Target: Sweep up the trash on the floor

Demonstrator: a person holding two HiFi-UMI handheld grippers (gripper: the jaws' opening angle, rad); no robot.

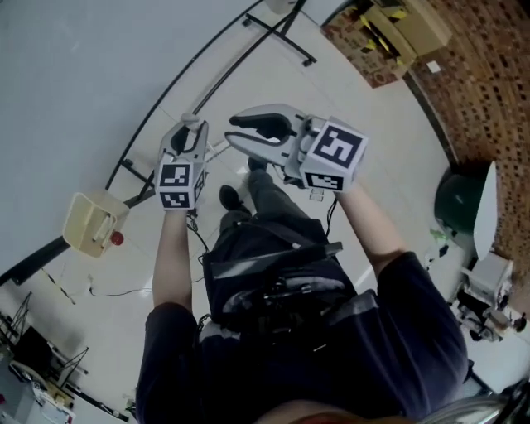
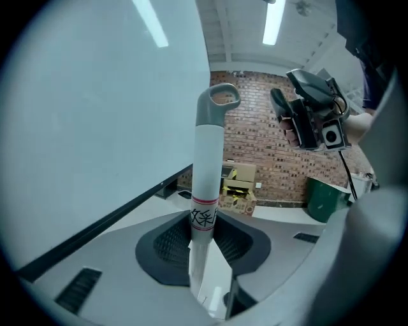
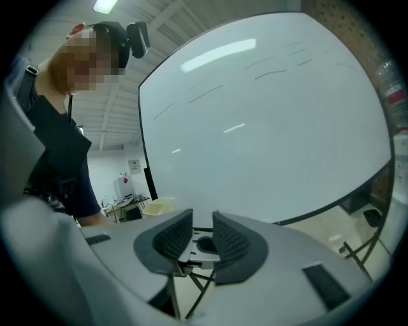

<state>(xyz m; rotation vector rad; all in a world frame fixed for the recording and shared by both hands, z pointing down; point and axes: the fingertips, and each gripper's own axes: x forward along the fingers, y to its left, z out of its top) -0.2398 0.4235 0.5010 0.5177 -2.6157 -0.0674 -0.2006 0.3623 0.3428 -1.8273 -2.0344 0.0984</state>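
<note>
A white handle (image 2: pixel 207 165) with a grey loop at its top stands upright between the jaws of my left gripper (image 2: pixel 205 235). The pads press on it just below a red-edged label. In the head view the left gripper (image 1: pixel 190 132) is held up in front of the person's body. My right gripper (image 1: pixel 245 132) is beside it on the right, at about the same height. In its own view the right gripper (image 3: pixel 203 226) has a narrow gap between the pads and nothing in it. The lower end of the handle is hidden.
A big whiteboard (image 1: pixel 83 66) on a black stand (image 1: pixel 281 33) fills the far left. A beige dustpan-like tray (image 1: pixel 91 222) with a small red thing (image 1: pixel 117 238) lies on the floor at the left. A cardboard box (image 1: pixel 397 25) and a green bin (image 1: pixel 460 203) stand by the brick wall.
</note>
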